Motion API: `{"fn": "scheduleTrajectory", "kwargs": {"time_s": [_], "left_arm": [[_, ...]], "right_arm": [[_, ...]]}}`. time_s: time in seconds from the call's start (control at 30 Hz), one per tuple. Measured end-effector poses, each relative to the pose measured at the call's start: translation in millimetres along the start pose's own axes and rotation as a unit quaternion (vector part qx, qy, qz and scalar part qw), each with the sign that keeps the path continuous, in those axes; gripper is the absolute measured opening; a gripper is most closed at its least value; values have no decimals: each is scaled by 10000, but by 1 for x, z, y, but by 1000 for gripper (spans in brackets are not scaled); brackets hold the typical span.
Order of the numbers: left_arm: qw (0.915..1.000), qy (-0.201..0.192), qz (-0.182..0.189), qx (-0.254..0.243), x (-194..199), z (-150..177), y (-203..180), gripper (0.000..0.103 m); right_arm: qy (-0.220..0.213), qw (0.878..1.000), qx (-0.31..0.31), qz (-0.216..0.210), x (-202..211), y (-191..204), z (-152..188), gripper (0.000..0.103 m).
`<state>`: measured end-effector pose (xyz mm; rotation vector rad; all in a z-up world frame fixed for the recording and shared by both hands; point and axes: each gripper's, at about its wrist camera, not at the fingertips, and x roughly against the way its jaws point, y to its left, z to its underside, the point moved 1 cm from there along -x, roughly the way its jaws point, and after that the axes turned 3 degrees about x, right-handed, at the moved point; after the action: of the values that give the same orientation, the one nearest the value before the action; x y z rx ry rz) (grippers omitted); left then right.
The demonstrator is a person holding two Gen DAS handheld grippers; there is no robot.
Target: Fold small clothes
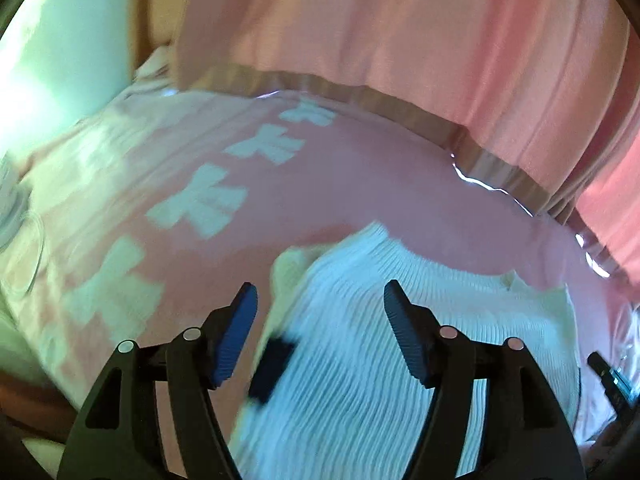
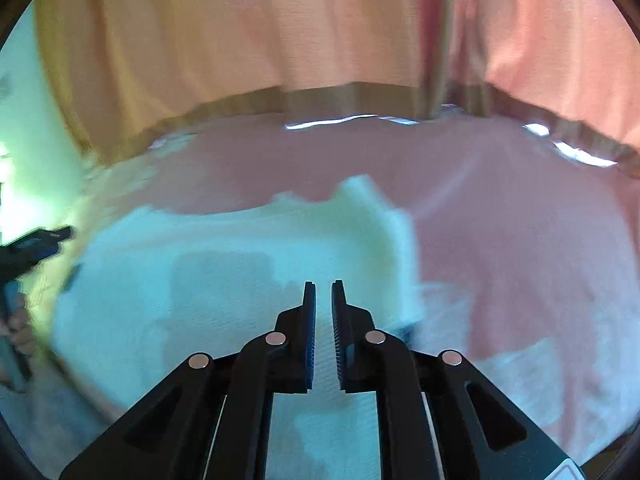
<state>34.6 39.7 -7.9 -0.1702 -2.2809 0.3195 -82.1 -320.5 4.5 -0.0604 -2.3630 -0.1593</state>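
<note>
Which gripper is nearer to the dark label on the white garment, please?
Left. The left gripper hangs open directly above the dark label; the right gripper is over the opposite side of the white garment, near its edge.

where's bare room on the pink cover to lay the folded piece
Free: the pink cover right of the white garment, up to the curtain; also the strip between garment and curtain hem. Crowded: the near middle, where the garment lies under the left claw and right claw.
</note>
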Motion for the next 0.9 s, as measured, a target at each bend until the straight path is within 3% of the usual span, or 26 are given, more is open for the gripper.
{"fn": "scheduleTrajectory", "kwargs": {"time_s": [0.07, 0.23, 0.33, 0.43, 0.53, 0.63, 0.67, 0.7, 0.8, 0.87, 0.9], "left_arm": [[9997, 186, 15, 157, 1, 17, 10, 63], [9982, 523, -290, 71, -20, 54, 19, 63], [9969, 716, -283, 173, -28, 61, 25, 64], [9985, 456, -295, 98, -19, 57, 31, 63], [9986, 437, -175, 228, -17, 55, 38, 63], [9964, 638, 22, 562, -23, 51, 44, 63], [9957, 659, 77, 654, -23, 50, 45, 63], [9951, 663, 125, 728, -23, 50, 46, 65], [9920, 731, 213, 1006, -26, 49, 51, 75], [9843, 1017, 436, 1377, -37, 52, 59, 80], [9806, 1120, 554, 1513, -42, 54, 61, 88]], "right_arm": [[197, 9982, 202, -520, -10, 32, 1, 5], [523, 9912, 510, -1105, -72, 93, -14, 4], [937, 9900, 778, -709, -130, 114, -15, 0], [653, 9925, 765, -702, -115, 123, -27, 1], [313, 9941, 674, -789, -97, 131, -31, 1], [909, 9900, 880, -622, -141, 140, -21, 0], [665, 9919, 866, -644, -139, 140, -22, 0], [738, 9919, 821, -633, -136, 141, -24, 0], [459, 9933, 680, -810, -98, 137, -29, 1], [270, 9947, 692, -706, -68, 130, -23, 1], [226, 9951, 655, -706, -58, 126, -18, 1]]}}
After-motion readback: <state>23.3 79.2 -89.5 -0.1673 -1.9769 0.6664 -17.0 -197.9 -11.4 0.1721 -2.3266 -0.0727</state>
